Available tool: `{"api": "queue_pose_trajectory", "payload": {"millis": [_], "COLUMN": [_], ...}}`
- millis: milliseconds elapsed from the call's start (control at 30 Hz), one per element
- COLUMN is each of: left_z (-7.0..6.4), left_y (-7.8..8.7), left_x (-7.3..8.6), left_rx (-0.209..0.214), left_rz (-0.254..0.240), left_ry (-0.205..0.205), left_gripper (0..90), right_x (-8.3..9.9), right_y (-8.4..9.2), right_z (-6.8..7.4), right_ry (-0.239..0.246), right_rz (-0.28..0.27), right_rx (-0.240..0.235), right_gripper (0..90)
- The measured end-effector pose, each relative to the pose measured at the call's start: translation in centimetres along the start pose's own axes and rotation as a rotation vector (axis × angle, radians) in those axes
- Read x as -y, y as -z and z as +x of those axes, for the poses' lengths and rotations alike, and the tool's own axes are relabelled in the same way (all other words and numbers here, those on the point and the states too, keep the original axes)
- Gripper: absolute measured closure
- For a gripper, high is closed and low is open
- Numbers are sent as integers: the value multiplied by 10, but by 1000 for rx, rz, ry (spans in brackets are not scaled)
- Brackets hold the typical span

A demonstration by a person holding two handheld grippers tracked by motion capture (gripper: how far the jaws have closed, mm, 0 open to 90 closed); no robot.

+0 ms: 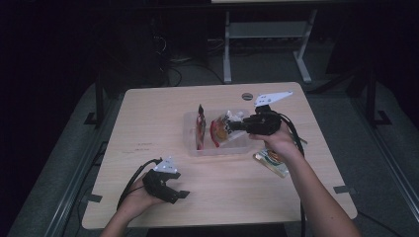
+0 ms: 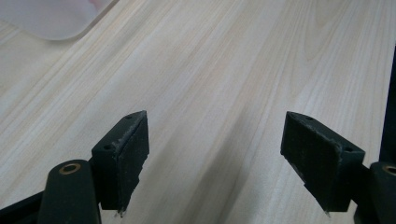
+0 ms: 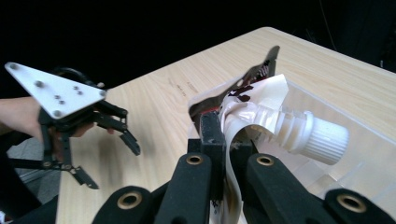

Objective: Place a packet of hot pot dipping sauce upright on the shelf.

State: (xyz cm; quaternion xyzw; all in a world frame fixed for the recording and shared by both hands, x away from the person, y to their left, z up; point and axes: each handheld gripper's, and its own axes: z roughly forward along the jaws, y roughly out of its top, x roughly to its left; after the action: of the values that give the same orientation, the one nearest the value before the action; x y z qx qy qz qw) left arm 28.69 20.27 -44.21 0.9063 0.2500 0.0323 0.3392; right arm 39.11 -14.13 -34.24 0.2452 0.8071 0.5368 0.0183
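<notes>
My right gripper [image 1: 232,126] hangs over a clear plastic tub [image 1: 190,140] in the middle of the table, shut on the top edge of a white and red spouted pouch [image 1: 222,129]. In the right gripper view the jaws [image 3: 226,140] pinch the pouch just behind its white screw cap [image 3: 320,136]. A second red pouch [image 1: 200,126] stands on edge in the tub's left part. My left gripper [image 1: 181,184] rests near the table's front left, open, with only bare wood between its pads [image 2: 217,128]. The left gripper [image 3: 109,151] is also seen across the table from the right one.
A flat packet [image 1: 271,163] lies on the table right of the tub, under the right wrist. A corner of the tub [image 2: 51,21] lies ahead of the left gripper. A round grommet [image 1: 247,96] sits near the far edge. Desk legs stand on the floor behind.
</notes>
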Motion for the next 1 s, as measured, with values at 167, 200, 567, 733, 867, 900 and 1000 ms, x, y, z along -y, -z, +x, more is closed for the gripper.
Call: {"api": "queue_pose_trajectory", "payload": {"millis": [167,200,567,733,867,900,1000], "left_z": [1,1,1,1,0,0,0], "left_y": [0,0,0,-1,-2,-2,-3], "left_x": [0,0,0,0,1,1,1], "left_rx": [1,1,4,4,8,9,10], "left_rz": [3,4,9,8,9,9,8], "left_ry": [-3,-2,0,9,10,10,10], "left_gripper": [232,232,232,232,232,232,232], "right_x": [8,9,8,10,11,11,13], "right_y": [-8,-9,-15,-20,-24,-25,-29], "right_z": [-5,-5,-5,-5,-4,-3,-3], "right_ry": [-17,-19,-6,-5,-1,-3,-3], "right_rz": [14,16,10,14,20,24,36], "right_rx": [23,24,80,81,72,71,65], "right_gripper": [893,893,893,893,893,892,892]}}
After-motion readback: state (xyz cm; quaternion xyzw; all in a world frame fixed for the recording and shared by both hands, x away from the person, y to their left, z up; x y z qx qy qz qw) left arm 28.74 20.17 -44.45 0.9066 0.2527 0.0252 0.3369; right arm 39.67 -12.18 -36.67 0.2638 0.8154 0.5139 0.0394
